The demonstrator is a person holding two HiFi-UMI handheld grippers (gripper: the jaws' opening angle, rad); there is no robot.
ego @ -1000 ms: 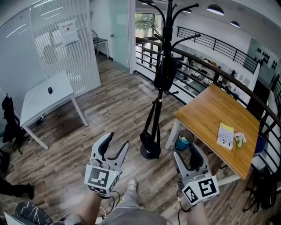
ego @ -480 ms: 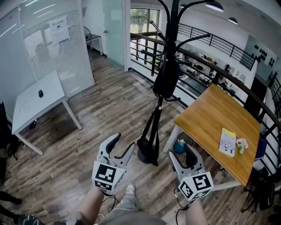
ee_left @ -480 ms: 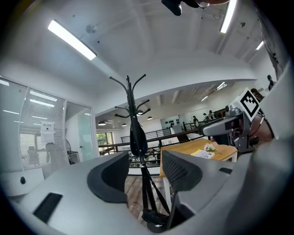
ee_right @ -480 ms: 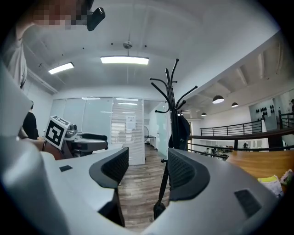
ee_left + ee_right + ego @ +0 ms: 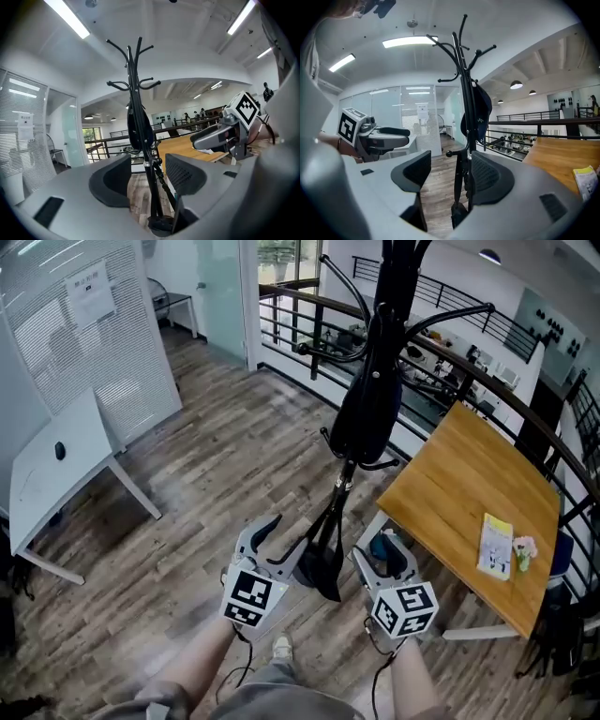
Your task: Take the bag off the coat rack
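A black coat rack (image 5: 384, 343) stands on the wooden floor just ahead of me. A dark bag (image 5: 368, 413) hangs from one of its hooks, and long straps (image 5: 325, 531) trail down to the base. My left gripper (image 5: 279, 542) is open, low and just left of the base. My right gripper (image 5: 386, 554) is open too, just right of the base. In the left gripper view the coat rack pole (image 5: 140, 140) and the bag (image 5: 139, 125) show between the open jaws. The right gripper view shows the bag (image 5: 482, 117) above its empty jaws.
A wooden table (image 5: 469, 484) with a yellow booklet (image 5: 494, 545) stands close on the right of the rack. A white table (image 5: 47, 474) is at the left. A black railing (image 5: 300, 320) runs behind the rack.
I have come closer to the coat rack. Both grippers now flank its base instead of hanging well short of it. Both stay open.
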